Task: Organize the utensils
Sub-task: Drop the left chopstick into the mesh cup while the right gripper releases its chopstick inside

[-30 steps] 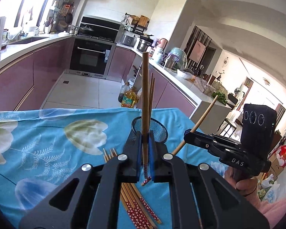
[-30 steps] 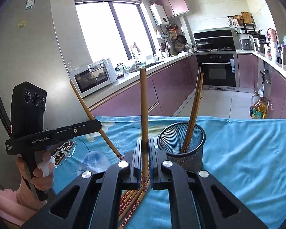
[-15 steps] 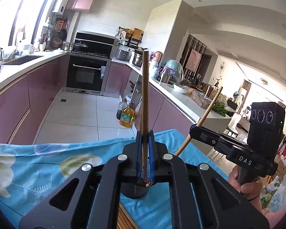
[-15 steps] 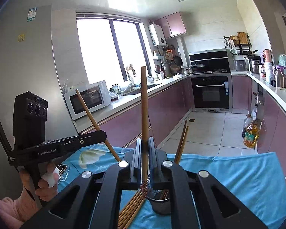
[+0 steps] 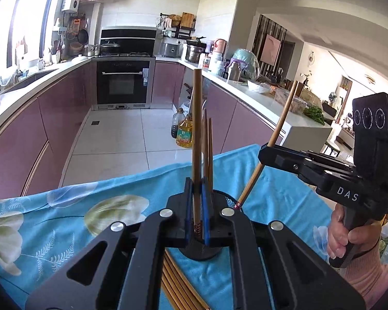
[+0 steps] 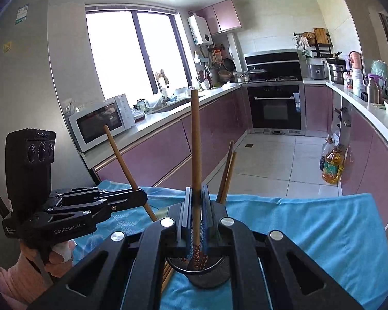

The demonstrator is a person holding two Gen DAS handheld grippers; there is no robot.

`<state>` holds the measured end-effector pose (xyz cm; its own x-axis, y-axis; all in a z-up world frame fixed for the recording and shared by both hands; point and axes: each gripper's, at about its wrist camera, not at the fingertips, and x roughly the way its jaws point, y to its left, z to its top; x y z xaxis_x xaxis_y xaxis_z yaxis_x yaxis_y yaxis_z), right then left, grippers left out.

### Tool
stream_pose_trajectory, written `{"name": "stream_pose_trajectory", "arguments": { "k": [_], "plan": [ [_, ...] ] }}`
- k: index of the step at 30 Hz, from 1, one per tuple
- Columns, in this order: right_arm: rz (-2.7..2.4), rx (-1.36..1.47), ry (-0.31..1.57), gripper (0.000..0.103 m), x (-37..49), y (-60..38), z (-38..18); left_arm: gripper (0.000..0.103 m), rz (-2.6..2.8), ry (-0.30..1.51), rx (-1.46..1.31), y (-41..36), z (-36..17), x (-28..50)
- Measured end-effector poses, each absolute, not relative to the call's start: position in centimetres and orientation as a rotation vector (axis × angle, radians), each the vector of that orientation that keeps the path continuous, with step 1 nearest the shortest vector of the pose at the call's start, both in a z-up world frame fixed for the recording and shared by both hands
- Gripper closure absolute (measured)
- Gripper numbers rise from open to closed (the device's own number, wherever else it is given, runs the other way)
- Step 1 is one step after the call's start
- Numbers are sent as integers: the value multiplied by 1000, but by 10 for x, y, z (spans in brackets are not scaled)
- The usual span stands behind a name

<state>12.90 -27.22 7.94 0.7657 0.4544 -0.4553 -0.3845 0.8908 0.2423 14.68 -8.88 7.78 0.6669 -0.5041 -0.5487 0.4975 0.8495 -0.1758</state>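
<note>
My left gripper [image 5: 197, 211] is shut on an upright brown chopstick [image 5: 196, 139], patterned tip down, over the black mesh holder [image 5: 201, 250], which my jaws mostly hide. Two chopsticks [image 5: 207, 149] stand in the holder. My right gripper [image 6: 196, 214] is shut on another upright chopstick [image 6: 196, 149], its patterned tip inside the holder [image 6: 201, 268]. Each gripper shows in the other's view, the right one [image 5: 269, 152] and the left one [image 6: 139, 196], holding its chopstick tilted. Several loose chopsticks [image 5: 178, 286] lie on the blue flowered tablecloth [image 5: 64, 222].
The table's far edge [image 6: 323, 199] drops to the tiled kitchen floor. Oil bottles [image 5: 185, 134] stand on the floor by purple cabinets. An oven [image 5: 124, 82] and a microwave [image 6: 101, 121] are far back.
Both grippers rose and came over the mesh holder, then lowered. The chopstick tips now sit at the holder's mouth, and the holder is nearly hidden under the jaws.
</note>
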Motion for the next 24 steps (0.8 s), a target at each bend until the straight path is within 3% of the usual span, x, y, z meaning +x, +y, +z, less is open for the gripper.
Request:
{"name": "stream_pose_trajectory", "arguments": {
  "k": [10, 17, 21, 24],
  "plan": [
    [430, 165, 702, 97, 162, -273, 41, 96, -565, 734, 13, -97, 44, 178],
    [406, 196, 703, 94, 167, -278, 37, 95, -544, 744, -3, -98, 35, 187],
    [393, 198, 683, 86, 165, -280, 39, 94, -536, 736, -26, -93, 30, 184],
    [398, 192, 669, 85, 162, -277, 42, 91, -523, 713, -51, -85, 32, 177]
  ]
}}
